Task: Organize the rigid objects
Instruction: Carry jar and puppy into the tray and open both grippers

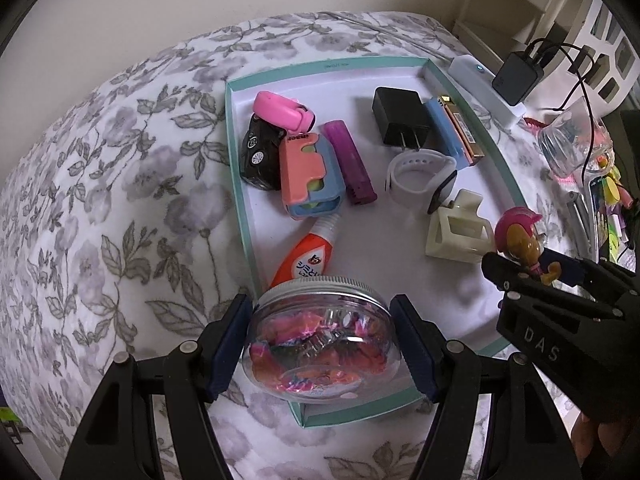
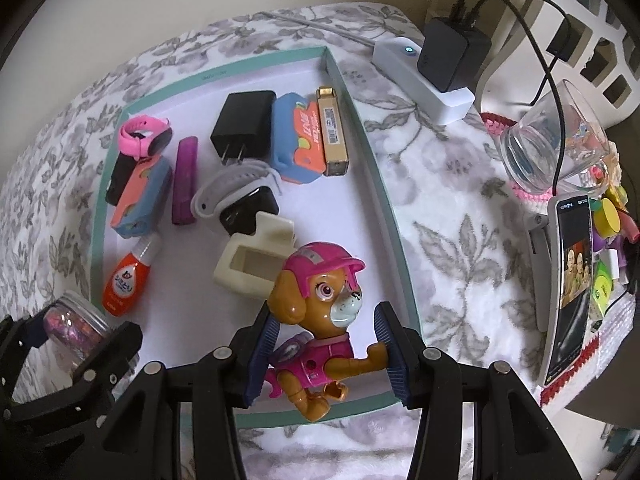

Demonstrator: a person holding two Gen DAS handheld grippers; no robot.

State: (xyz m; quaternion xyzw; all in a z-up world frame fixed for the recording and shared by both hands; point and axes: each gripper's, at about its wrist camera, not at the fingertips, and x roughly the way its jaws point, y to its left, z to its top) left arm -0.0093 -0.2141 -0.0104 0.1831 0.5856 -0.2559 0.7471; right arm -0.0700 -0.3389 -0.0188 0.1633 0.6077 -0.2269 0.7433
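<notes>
Over the near end of the teal-rimmed tray (image 1: 236,152), the left gripper (image 1: 322,344) points steeply down with its jaws spread wide and closed on a clear jar (image 1: 320,340). The jar has a silver screw lid and pink glittery contents. Both blue pads press its sides, and it hangs above the tray's near left corner.

At the tray's near right side, the right gripper (image 2: 324,348) has its jaws partly open and clamped on a toy dog figure (image 2: 316,320) with a pink helmet. One pad bears on the figure's back and the other on its outstretched paw. The figure sits above the white tray floor, just in front of a cream hair claw (image 2: 252,268).

Items lying in the tray:
- an orange bottle (image 1: 304,260) near the left rim
- a pink and blue case (image 1: 308,172) beside a purple lighter (image 1: 350,164)
- a black toy car (image 1: 258,152) with a pink watch (image 1: 280,110) resting on it
- a black charger plug (image 1: 400,118)
- a white watch (image 1: 420,172)
- a blue box (image 2: 298,140) touching a gold harmonica-like bar (image 2: 332,136)

The tray rests on a floral bedspread (image 1: 100,200).
</notes>
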